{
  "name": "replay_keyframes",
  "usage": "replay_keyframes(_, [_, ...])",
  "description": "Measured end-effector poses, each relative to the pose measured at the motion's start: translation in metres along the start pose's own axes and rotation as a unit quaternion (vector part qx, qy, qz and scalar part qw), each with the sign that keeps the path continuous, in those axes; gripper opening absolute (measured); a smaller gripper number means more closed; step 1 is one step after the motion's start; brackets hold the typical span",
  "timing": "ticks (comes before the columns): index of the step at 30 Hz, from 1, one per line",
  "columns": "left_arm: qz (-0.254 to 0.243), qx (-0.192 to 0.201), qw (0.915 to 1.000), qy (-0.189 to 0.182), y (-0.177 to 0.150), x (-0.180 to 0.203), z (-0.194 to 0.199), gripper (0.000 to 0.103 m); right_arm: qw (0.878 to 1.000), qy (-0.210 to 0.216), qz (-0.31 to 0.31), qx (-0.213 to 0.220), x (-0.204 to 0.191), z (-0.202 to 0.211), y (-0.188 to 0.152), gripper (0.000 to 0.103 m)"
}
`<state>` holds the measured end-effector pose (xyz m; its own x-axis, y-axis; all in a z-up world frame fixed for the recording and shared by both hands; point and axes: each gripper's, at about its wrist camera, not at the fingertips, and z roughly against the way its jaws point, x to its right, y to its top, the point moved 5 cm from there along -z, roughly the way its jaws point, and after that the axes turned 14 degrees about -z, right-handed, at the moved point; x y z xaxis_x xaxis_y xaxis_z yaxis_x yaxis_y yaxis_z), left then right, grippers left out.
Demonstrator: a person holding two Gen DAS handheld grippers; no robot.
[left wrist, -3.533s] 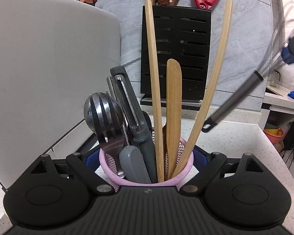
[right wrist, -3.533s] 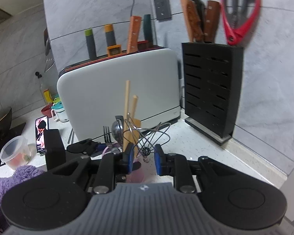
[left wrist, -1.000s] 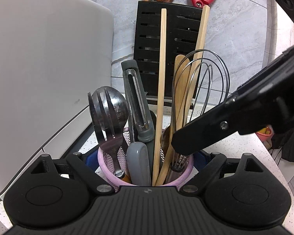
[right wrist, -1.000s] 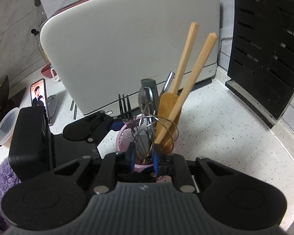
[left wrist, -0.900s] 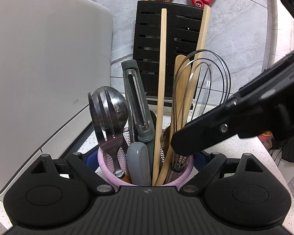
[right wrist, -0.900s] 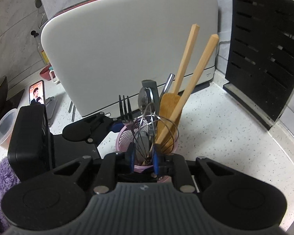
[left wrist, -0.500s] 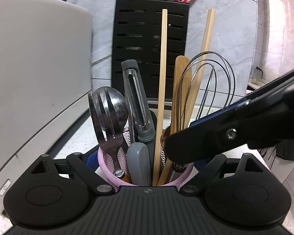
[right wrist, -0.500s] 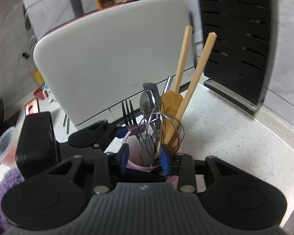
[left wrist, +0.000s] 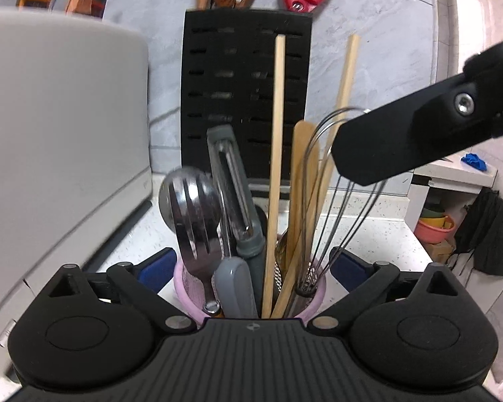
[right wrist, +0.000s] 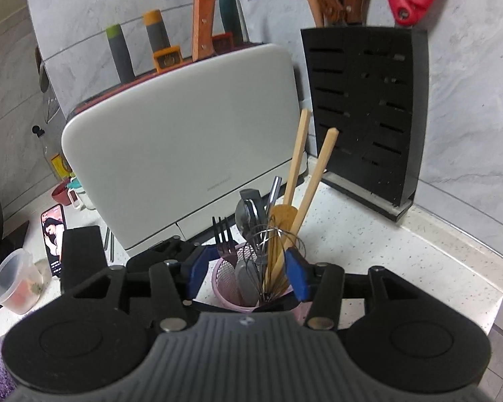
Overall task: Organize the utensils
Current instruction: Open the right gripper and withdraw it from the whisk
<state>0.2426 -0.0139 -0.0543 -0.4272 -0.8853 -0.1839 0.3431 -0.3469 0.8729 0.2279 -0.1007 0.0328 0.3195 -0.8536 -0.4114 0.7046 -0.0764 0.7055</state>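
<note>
A pink mesh utensil cup (left wrist: 184, 278) (right wrist: 223, 288) stands on the speckled counter. It holds a fork (left wrist: 192, 221), a spoon, a grey peeler (left wrist: 233, 187), two wooden chopsticks (left wrist: 275, 167), a wooden spatula and a wire whisk (left wrist: 335, 201) (right wrist: 268, 251). My left gripper (left wrist: 249, 264) is shut on the cup, its blue pads on both sides of it. My right gripper (right wrist: 246, 269) is open and empty, its fingers wide apart above the cup. One right finger (left wrist: 412, 134) shows in the left wrist view, above the whisk.
A large white appliance (right wrist: 184, 127) stands behind the cup on the left. A black knife block (right wrist: 365, 107) with knives and red shears stands at the wall on the right. A phone (right wrist: 53, 238) and a plastic tub (right wrist: 15, 281) sit at the left. The counter edge runs at the right.
My right gripper put the whisk into the cup, opened wide and drew back and up. The whisk stays in the cup. My left gripper kept its hold on the cup.
</note>
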Motion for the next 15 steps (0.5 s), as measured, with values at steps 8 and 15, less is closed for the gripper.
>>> replay_keyframes(8, [-0.011, 0.016, 0.9991, 0.037, 0.000, 0.006, 0.020, 0.103, 0.995, -0.022, 0.015, 0.099, 0.002, 0.032, -0.011, 0.067])
replay_keyframes(15, [0.020, 0.039, 0.9982, 0.041, 0.004, 0.011, 0.051, 0.103, 0.980, -0.090, 0.015, 0.179, 0.010, 0.053, -0.028, 0.070])
